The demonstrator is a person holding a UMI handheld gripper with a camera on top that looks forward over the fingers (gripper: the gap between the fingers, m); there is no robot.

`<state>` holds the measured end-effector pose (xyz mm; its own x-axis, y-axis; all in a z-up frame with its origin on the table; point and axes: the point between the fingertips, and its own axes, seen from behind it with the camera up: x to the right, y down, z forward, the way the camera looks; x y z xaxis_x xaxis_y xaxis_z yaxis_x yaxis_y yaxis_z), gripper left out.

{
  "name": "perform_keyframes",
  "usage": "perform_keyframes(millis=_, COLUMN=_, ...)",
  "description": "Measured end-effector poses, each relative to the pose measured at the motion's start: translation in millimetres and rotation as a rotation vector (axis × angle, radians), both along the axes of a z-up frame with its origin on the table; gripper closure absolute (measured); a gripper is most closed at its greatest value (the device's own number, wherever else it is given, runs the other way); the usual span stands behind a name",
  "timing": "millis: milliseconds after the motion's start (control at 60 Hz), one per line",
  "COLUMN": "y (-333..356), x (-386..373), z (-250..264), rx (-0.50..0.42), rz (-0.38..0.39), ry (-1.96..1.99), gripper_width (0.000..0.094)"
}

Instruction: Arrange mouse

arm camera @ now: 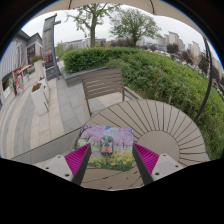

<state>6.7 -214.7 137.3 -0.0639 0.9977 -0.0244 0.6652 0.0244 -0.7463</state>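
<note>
A small dark mouse (pixel 106 147) sits on a colourful mouse pad (pixel 112 158) printed with pink trees and yellow flowers. The pad lies on a round wooden slatted table (pixel 160 125). My gripper (pixel 111 162) is open, its magenta pads (pixel 77 158) spread wide on either side of the mouse pad. The mouse stands just ahead of the fingers, in line with the gap between them, and neither finger touches it.
A wooden chair (pixel 103 90) stands beyond the table. A green hedge (pixel 155 70) runs to the right. A paved patio (pixel 35 120) with planters (pixel 40 95) lies to the left, with buildings and trees further off.
</note>
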Motion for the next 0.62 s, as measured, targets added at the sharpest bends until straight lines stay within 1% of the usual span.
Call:
perform_keyframes(millis=117, y=18.0, x=58.9, z=47.4, rx=0.010, rz=-0.018, ry=-0.040, gripper_width=0.0092)
perform_keyframes(millis=250, y=36.2, x=105.7, z=93.5, rx=-0.002, rz=-0.044, ry=-0.015, gripper_width=0.0089)
perform_keyframes(millis=333, y=42.7, x=123.0, z=105.7, rx=-0.008, rz=-0.051, ry=0.001, gripper_width=0.0090)
perform_keyframes(millis=383, y=48.3, x=130.1, z=113.0, rx=0.006, rz=-0.057, ry=0.010, gripper_width=0.0089)
perform_keyframes(millis=533, y=68.6, x=137.2, z=124.8, rx=0.029, rz=-0.108, ry=0.038, gripper_width=0.0088)
perform_keyframes(millis=617, y=75.7, x=140.0, z=121.4, rx=0.029, rz=-0.130, ry=0.026, gripper_width=0.0092)
